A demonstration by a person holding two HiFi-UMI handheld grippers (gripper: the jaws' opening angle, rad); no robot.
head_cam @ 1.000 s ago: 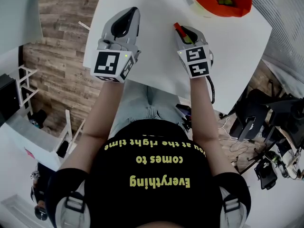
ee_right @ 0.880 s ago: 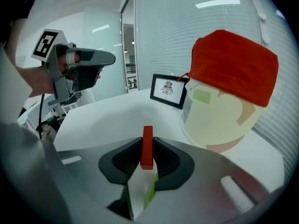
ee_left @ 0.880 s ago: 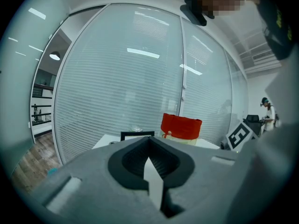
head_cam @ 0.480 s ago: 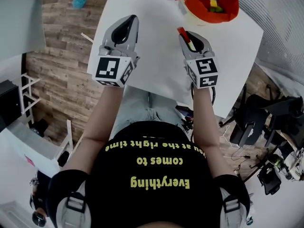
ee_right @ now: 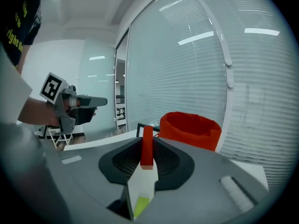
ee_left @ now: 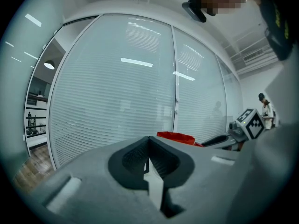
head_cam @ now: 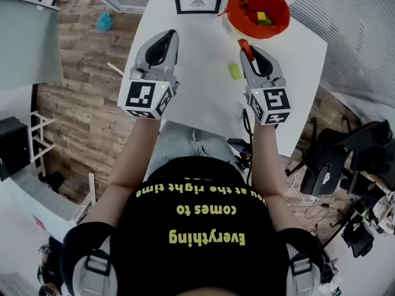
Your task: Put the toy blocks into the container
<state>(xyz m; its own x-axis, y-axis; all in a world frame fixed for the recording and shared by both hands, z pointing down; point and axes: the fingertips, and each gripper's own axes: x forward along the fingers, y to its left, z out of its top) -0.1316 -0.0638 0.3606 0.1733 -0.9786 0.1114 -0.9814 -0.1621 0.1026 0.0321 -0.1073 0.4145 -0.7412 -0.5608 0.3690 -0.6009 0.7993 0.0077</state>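
a: what's in the right gripper [head_cam: 250, 50]?
b: a red block [ee_right: 147, 148], pinched with its long axis upright and the jaws partly apart around it.
a: and the container [ee_right: 189, 129]?
b: straight ahead beyond the tips, nearer this hand. the left gripper [ee_left: 149, 161] is closed and empty. a green block [head_cam: 235, 71] lies on the table [head_cam: 197, 97].

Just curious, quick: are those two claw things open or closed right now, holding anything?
Left gripper: closed, nothing in it.
Right gripper: closed on a slim red toy block.
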